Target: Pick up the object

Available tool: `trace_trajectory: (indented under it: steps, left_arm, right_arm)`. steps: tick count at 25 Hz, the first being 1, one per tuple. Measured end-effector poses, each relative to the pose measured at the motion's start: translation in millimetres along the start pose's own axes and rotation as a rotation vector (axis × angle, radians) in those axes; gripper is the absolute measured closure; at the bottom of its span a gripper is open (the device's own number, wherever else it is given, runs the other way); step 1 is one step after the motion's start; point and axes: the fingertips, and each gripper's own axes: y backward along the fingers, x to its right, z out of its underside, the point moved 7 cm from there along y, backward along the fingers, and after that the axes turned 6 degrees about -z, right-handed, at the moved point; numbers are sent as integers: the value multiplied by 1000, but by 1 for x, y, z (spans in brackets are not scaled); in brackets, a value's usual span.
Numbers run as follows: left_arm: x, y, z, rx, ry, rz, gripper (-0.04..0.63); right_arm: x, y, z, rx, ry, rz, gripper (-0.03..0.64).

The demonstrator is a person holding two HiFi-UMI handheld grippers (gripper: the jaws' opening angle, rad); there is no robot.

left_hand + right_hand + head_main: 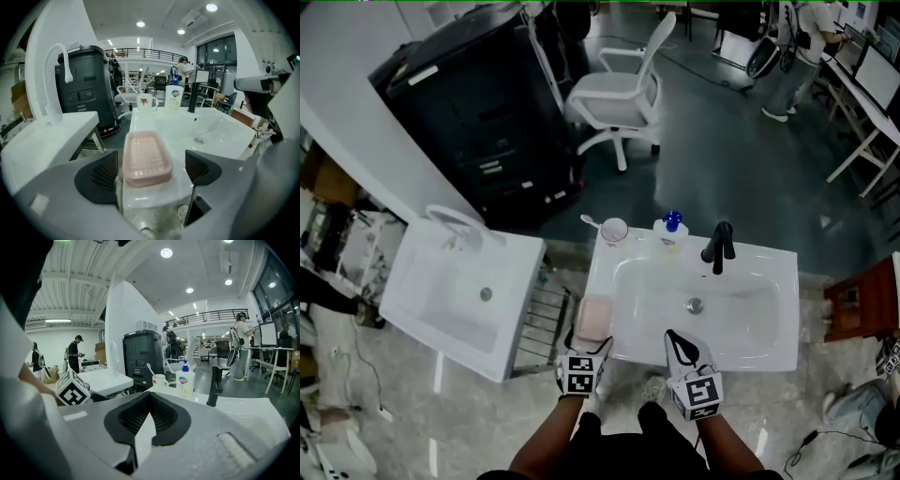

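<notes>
On the front left corner of the white sink (773,281), a pink soap dish (146,157) lies between the widely spread left tongs (151,169), not pinched, while the right tongs (149,417) are pressed together, empty.

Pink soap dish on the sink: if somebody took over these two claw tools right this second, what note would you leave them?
Left gripper: open, jaws either side of the pink soap dish, pads not touching it.
Right gripper: shut, empty, by the sink's front edge.
The dish lies flat on the front left corner of the white sink.
Done: the left one is lined up on the dish.
Left to do: close on the dish and lift it.
</notes>
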Motion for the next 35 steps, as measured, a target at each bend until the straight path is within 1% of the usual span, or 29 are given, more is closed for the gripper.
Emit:
trace_trajectory:
  steps: [3, 9, 14, 17, 20, 23, 29, 35]
  left_arm:
    - [4, -10, 5, -31, -2, -9, 127]
    - [2, -25, 12, -80, 4, -41, 114]
    - [2, -31, 11, -81, 11, -32, 114]
    - [4, -33, 9, -81, 4, -23, 141]
    - [4, -32, 8, -83, -5, -20, 143]
    - [3, -29, 6, -70, -20, -21, 144]
    - [-2, -17, -6, -16, -33, -28, 146]
    - [-4, -1, -29, 61, -29, -26, 146]
  right_arm:
    - [5, -1, 6, -22, -5, -4, 614]
    - [10, -7, 8, -27, -12, -15, 614]
    - [13, -10, 10, -34, -14, -19, 614]
    - [12, -9, 12, -38, -17, -19, 614]
    - [10, -10, 12, -39, -21, -22, 614]
    - [7, -11, 12, -40, -21, -25, 614]
    - [2, -12, 11, -37, -19, -23, 614]
    - [-4, -13, 7, -20, -11, -22, 614]
